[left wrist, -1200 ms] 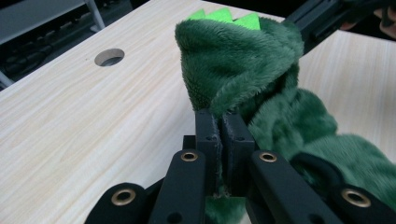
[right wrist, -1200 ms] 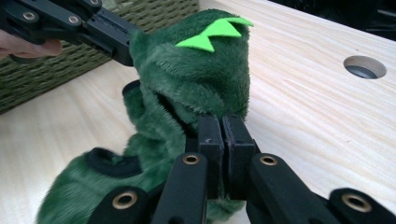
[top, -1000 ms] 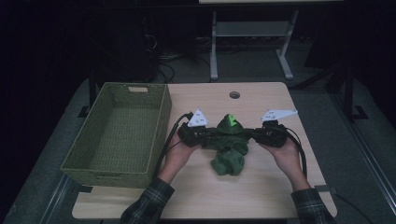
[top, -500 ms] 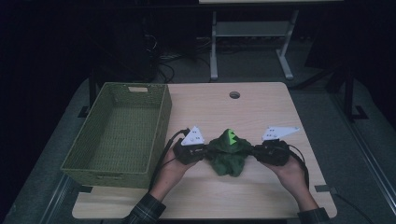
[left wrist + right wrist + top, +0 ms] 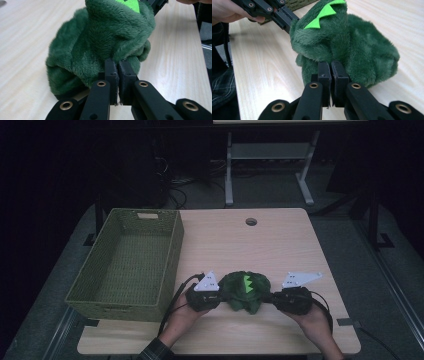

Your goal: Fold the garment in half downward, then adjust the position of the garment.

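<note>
Woven green wicker forms the rectangular basket (image 5: pixel 125 265) that is set on the left part of the light wooden table (image 5: pixel 280 245), its inside bare and its near right corner just beside the left gripper (image 5: pixel 220 296). That gripper is held in the person's left hand (image 5: pixel 182 317), whose plaid sleeve (image 5: pixel 155 352) is seen at the bottom edge of the high view, and a black cable (image 5: pixel 175 295) is looped from it along the basket's side. In the left gripper view its two black jaws are seen pressed together on a fold of the green plush toy (image 5: pixel 105 42), with pile bunched over the tips, so a pinch of fabric is gripped. The plush toy (image 5: pixel 245 291) is placed near the front edge of the table, between the two grippers and touched by both; it is slumped into a soft heap on the wood, with a bright green zigzag strip (image 5: pixel 246 283) on its top. On the toy's right side the right gripper (image 5: pixel 272 297) is held in the right hand (image 5: pixel 312 317), with a grey three-cornered plate (image 5: pixel 300 279) on top. In the right gripper view the jaws are likewise clamped tight on a tuft of the toy (image 5: pixel 352 47), and the left gripper (image 5: pixel 287 18) is seen beyond, biting the far side. A small round hole (image 5: pixel 251 221) is cut in the tabletop farther back.
</note>
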`<move>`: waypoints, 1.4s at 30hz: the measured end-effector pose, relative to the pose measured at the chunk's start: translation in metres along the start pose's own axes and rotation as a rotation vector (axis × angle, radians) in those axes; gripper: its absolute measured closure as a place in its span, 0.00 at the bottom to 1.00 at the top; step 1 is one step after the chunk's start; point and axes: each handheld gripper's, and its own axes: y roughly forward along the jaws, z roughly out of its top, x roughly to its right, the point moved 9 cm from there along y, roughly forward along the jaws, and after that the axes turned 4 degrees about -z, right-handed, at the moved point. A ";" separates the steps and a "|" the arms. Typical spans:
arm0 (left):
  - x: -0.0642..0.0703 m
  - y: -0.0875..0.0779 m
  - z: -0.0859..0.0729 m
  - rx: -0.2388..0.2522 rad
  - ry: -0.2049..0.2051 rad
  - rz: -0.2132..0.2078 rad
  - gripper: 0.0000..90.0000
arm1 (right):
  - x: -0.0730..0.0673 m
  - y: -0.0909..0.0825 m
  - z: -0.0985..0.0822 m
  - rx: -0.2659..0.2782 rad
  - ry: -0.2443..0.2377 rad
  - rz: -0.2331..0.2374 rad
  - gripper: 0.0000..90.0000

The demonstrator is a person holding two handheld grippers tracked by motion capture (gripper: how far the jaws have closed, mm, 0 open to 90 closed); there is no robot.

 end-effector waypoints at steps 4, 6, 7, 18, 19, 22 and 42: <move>0.007 0.005 -0.009 -0.025 -0.006 -0.025 0.96 | -0.005 0.001 -0.010 -0.014 0.022 0.015 0.96; 0.009 0.008 -0.015 -0.037 -0.012 -0.036 0.96 | -0.007 0.002 -0.016 -0.021 0.025 0.020 0.96; 0.010 0.010 -0.017 -0.046 -0.014 -0.042 0.96 | -0.008 0.003 -0.019 -0.028 0.025 0.021 0.96; 0.014 0.025 -0.034 -0.132 -0.006 -0.067 0.97 | -0.011 0.022 -0.041 -0.121 0.035 0.037 0.96; 0.014 0.026 -0.036 -0.140 -0.007 -0.068 0.98 | -0.011 0.023 -0.042 -0.129 0.041 0.041 0.96; 0.014 0.026 -0.037 -0.153 -0.005 -0.067 0.98 | -0.012 0.025 -0.043 -0.134 0.034 0.043 0.96; 0.030 -0.010 -0.017 -0.067 -0.026 -0.070 0.67 | -0.015 -0.010 -0.030 -0.029 0.053 0.044 0.70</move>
